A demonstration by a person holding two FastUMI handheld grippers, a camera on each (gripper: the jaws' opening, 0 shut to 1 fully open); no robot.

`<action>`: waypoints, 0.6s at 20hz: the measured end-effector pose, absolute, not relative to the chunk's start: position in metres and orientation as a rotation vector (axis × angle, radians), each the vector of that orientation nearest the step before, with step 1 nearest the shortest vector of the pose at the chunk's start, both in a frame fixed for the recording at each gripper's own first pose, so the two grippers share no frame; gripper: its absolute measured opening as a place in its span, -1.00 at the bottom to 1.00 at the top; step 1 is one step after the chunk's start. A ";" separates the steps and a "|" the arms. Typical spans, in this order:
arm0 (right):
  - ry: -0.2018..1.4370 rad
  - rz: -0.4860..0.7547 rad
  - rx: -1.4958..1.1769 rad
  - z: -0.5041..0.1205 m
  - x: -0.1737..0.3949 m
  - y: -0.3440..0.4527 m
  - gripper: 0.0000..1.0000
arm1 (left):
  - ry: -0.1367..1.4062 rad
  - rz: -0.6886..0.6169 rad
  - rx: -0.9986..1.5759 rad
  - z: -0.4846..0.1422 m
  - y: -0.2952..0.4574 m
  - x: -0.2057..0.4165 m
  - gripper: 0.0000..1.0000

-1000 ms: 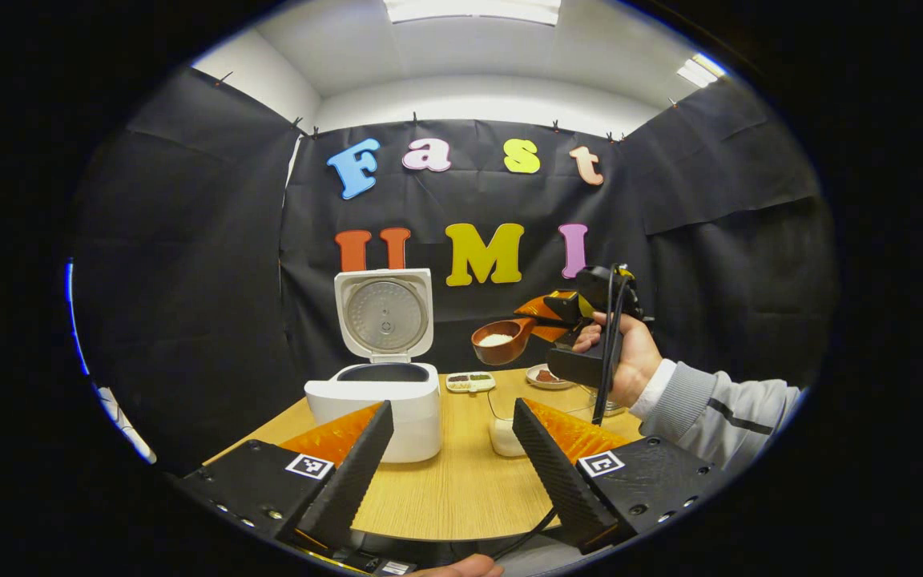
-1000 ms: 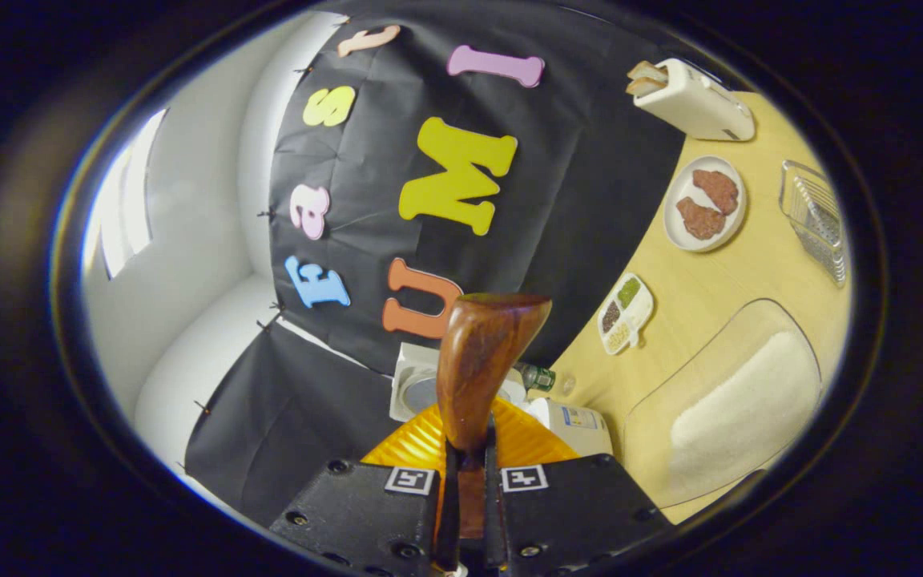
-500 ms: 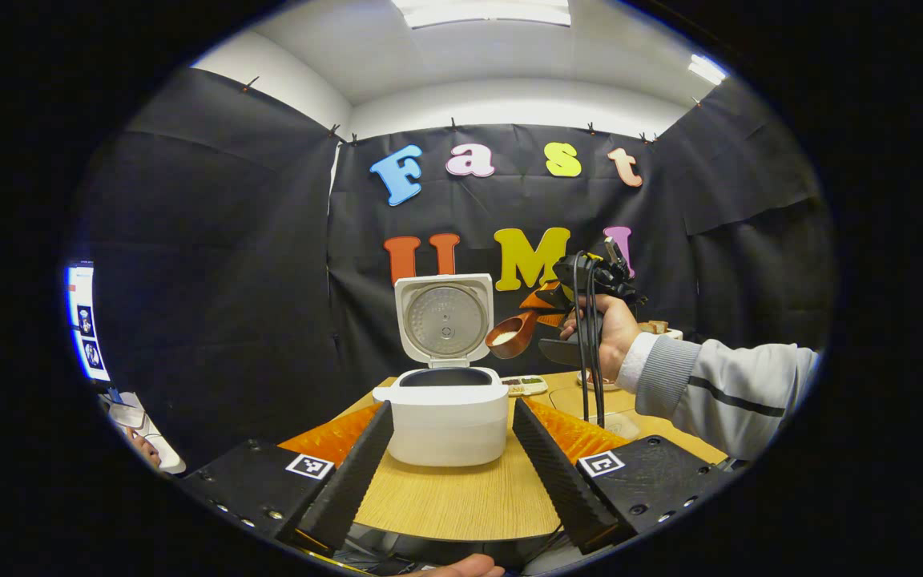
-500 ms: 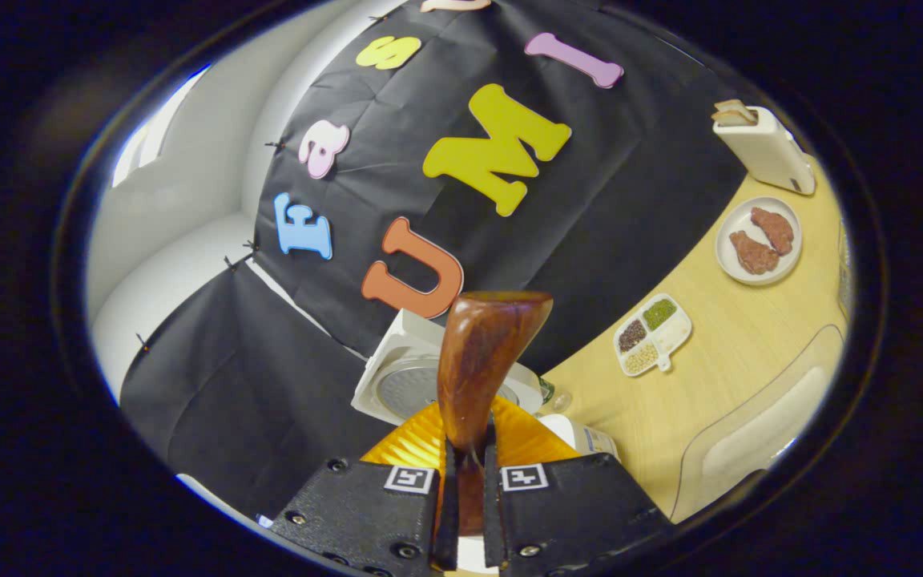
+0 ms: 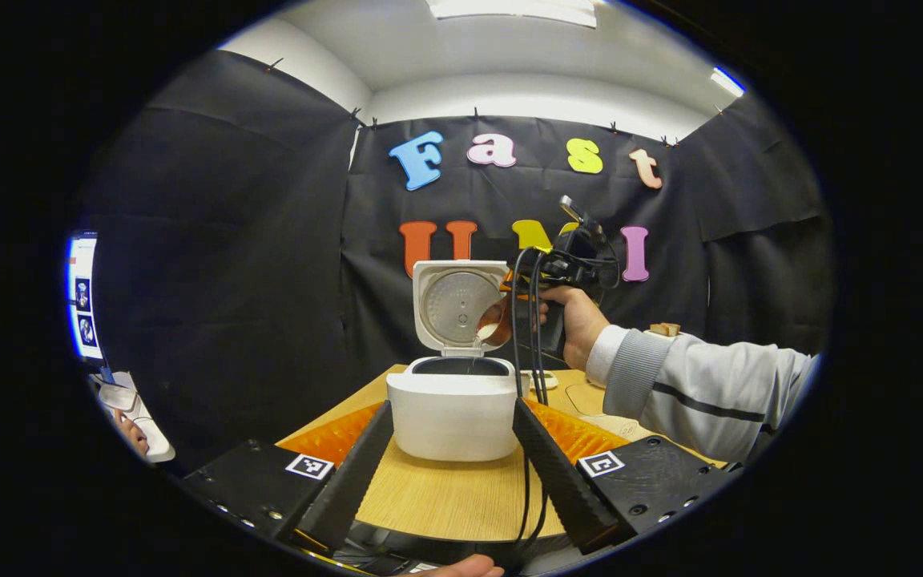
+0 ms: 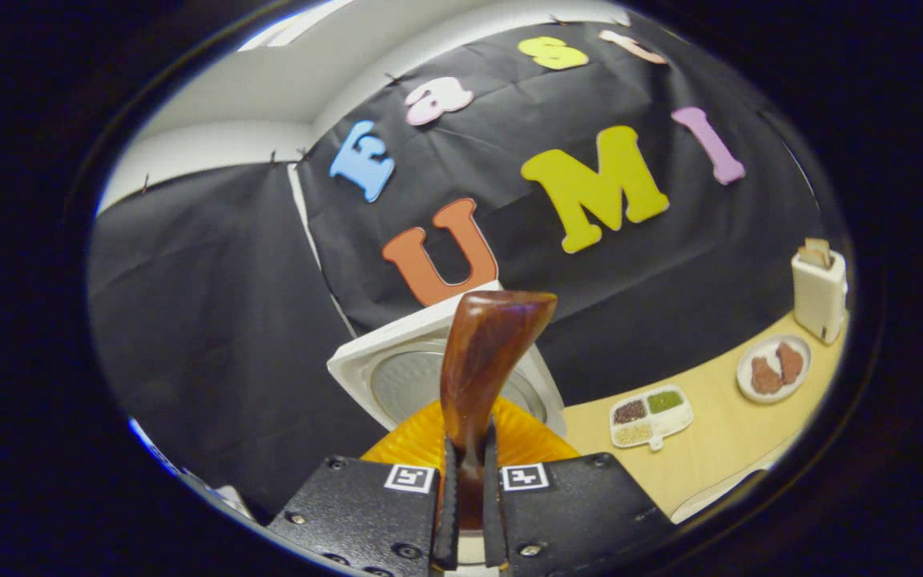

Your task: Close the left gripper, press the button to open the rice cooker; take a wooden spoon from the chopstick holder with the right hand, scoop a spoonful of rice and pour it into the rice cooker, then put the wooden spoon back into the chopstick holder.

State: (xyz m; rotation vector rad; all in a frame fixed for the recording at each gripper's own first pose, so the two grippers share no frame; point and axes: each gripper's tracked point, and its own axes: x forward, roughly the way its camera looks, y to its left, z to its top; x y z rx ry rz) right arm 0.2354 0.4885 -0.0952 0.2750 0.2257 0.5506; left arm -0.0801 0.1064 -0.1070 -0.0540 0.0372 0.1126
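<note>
Wooden spoon [image 5: 495,323], level and loaded a second ago, is now tipped over the cooker [image 5: 452,405], and rice is seen falling into the pot; pouring is judged underway, with only the return to the holder left. Its long axis is seen running from the right gripper [image 6: 466,501], clamped on the handle, bowl-down toward the lid. Left gripper [image 5: 452,449] is held wide open, empty, framing the cooker.

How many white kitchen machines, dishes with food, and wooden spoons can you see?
White machines: 2, the rice cooker and the toaster.
Dishes with food: 2, the round plate and the divided dish.
Wooden spoons: 1, the wooden spoon.
Total: 5
</note>
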 end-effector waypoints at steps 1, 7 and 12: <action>0.212 0.554 0.217 -0.098 0.234 0.497 -0.65 | 0.052 0.128 -0.057 -0.113 0.112 -0.079 0.92; 0.140 0.606 -0.034 -0.114 0.225 0.534 -0.65 | 0.059 0.129 -0.104 -0.117 0.114 -0.078 0.89; -0.013 0.637 -0.333 -0.110 0.206 0.548 -0.72 | 0.050 0.121 -0.096 -0.113 0.111 -0.076 0.88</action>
